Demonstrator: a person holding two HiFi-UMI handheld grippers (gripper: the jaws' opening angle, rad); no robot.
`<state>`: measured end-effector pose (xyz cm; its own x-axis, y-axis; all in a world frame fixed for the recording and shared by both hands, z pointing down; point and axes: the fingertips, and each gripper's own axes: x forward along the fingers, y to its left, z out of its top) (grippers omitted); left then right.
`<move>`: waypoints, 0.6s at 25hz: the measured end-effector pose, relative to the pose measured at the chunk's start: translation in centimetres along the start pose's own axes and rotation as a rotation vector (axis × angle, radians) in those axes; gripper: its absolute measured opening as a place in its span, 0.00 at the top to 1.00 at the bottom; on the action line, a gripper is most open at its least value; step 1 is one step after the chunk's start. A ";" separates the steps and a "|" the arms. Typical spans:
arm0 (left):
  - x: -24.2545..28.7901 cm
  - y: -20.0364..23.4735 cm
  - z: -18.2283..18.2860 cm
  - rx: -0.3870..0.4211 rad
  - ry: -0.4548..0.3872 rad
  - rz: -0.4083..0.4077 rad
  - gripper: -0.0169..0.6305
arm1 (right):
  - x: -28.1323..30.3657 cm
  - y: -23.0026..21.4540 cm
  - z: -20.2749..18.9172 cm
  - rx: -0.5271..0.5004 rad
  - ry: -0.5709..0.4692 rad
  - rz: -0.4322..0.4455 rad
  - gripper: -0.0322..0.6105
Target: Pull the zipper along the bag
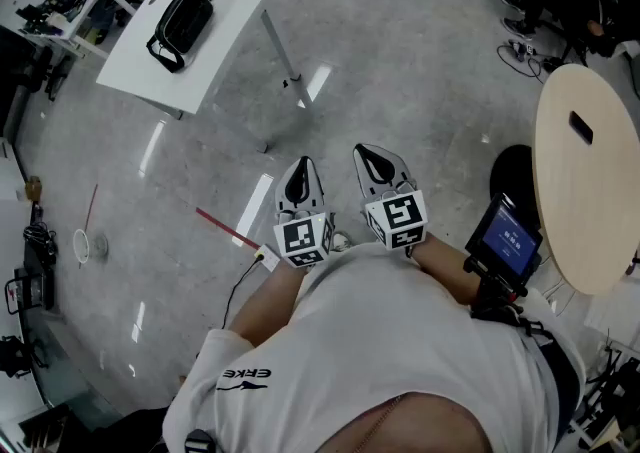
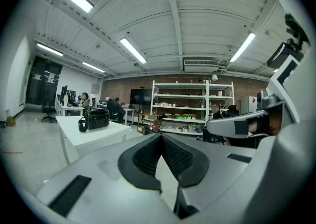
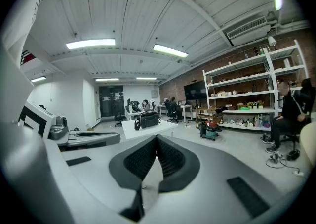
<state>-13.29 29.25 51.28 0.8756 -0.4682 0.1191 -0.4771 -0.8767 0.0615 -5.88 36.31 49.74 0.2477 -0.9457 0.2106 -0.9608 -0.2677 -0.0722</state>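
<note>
A black bag (image 1: 180,26) with a strap lies on a white square table (image 1: 215,66) at the far upper left of the head view. My left gripper (image 1: 300,167) and right gripper (image 1: 373,153) are held side by side close to my body, well short of the table. The bag (image 2: 95,118) shows small on the table (image 2: 96,136) left of the left gripper (image 2: 160,137), whose jaws meet at the tips with nothing between them. In the right gripper view the bag (image 3: 147,119) sits just above the right gripper (image 3: 157,139), also shut and empty.
A round beige table (image 1: 585,191) stands at the right, with a small screen device (image 1: 505,239) near my right arm. A red strip (image 1: 226,229) lies on the grey floor. Shelving (image 2: 180,112) lines the far wall, and people sit at desks beyond the bag's table.
</note>
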 end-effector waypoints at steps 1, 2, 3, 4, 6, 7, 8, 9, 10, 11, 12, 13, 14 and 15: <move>0.0 0.0 0.0 0.000 0.001 -0.001 0.97 | 0.0 0.0 0.0 0.000 0.000 -0.002 0.94; 0.0 0.0 0.0 0.000 0.001 -0.002 0.97 | 0.0 -0.1 0.0 0.000 0.000 -0.003 0.94; 0.1 0.0 0.0 0.000 0.001 -0.002 0.97 | 0.0 -0.1 0.0 0.001 0.000 -0.004 0.94; 0.1 0.0 0.0 -0.001 0.001 -0.002 0.97 | 0.0 -0.2 0.1 0.001 -0.001 -0.005 0.94; 0.2 0.0 0.2 -0.001 0.002 -0.005 0.97 | 0.1 -0.2 0.3 0.004 -0.005 -0.010 0.94; 0.3 0.1 0.4 -0.001 0.002 -0.008 0.97 | 0.1 -0.2 0.5 0.006 -0.006 -0.014 0.94; 0.3 0.1 0.5 -0.001 0.003 -0.012 0.97 | 0.0 -0.1 0.6 0.010 -0.007 -0.019 0.94; 0.2 0.2 0.5 -0.002 0.003 -0.017 0.97 | 0.0 -0.1 0.7 0.013 -0.006 -0.025 0.94; 0.3 0.2 0.6 -0.002 0.003 -0.022 0.97 | 0.0 -0.1 0.7 0.014 -0.006 -0.030 0.94; 0.3 0.3 0.6 -0.003 0.003 -0.026 0.97 | 0.0 0.0 0.7 0.015 -0.006 -0.036 0.94; 0.3 0.3 0.6 -0.004 0.003 -0.032 0.97 | 0.0 0.0 0.7 0.016 -0.007 -0.041 0.94; 0.4 0.3 0.6 -0.005 0.002 -0.037 0.97 | 0.0 0.0 0.7 0.016 -0.007 -0.047 0.94; 0.6 0.4 0.6 -0.007 0.002 -0.044 0.97 | 0.1 0.0 0.8 0.017 -0.006 -0.052 0.94; 0.9 0.4 0.6 -0.009 0.001 -0.050 0.97 | 0.3 -0.1 0.8 0.017 -0.006 -0.057 0.94</move>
<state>-12.69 28.40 50.80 0.8984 -0.4234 0.1171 -0.4332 -0.8981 0.0764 -5.59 35.93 49.00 0.3027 -0.9298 0.2094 -0.9428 -0.3243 -0.0771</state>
